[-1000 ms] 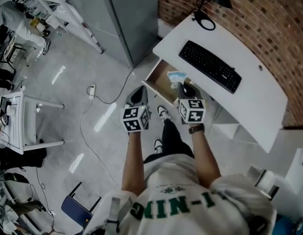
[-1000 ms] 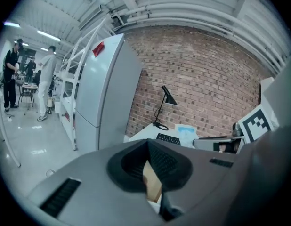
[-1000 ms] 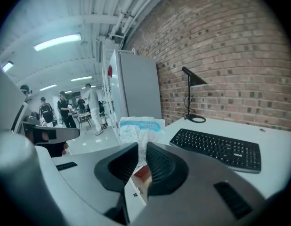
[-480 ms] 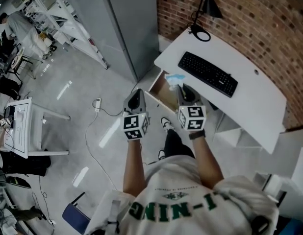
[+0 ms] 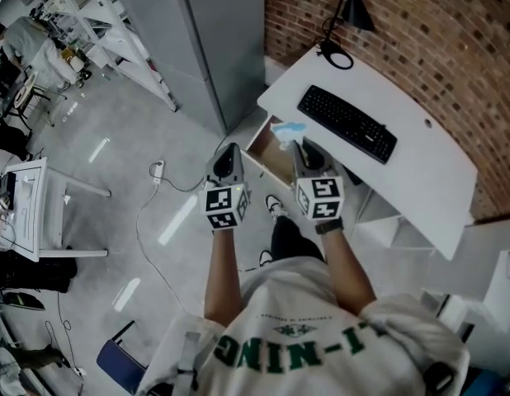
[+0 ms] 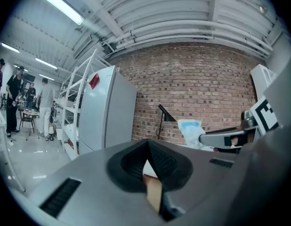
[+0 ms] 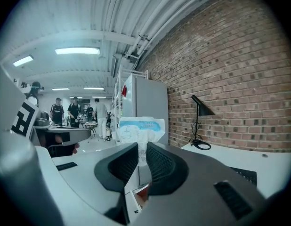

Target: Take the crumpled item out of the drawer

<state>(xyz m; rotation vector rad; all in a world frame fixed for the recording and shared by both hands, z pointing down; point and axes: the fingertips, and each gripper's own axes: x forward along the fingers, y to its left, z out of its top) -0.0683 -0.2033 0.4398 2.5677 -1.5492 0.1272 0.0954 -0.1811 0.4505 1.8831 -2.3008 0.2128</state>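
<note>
1. Print on the blue band of the white crumpled item (image 7: 141,128): too small to read. Green shirt lettering in the head view: upside down, partly "NING".
2. Stands upright out of the right gripper (image 7: 138,160), long axis in line with the jaws, blue end farthest from them.
3. Pinched by its lower end between those narrowly set jaws, above the open drawer (image 5: 267,151) under the white desk (image 5: 420,180).
4. Left gripper (image 6: 148,155): jaws together, nothing between them.
</note>
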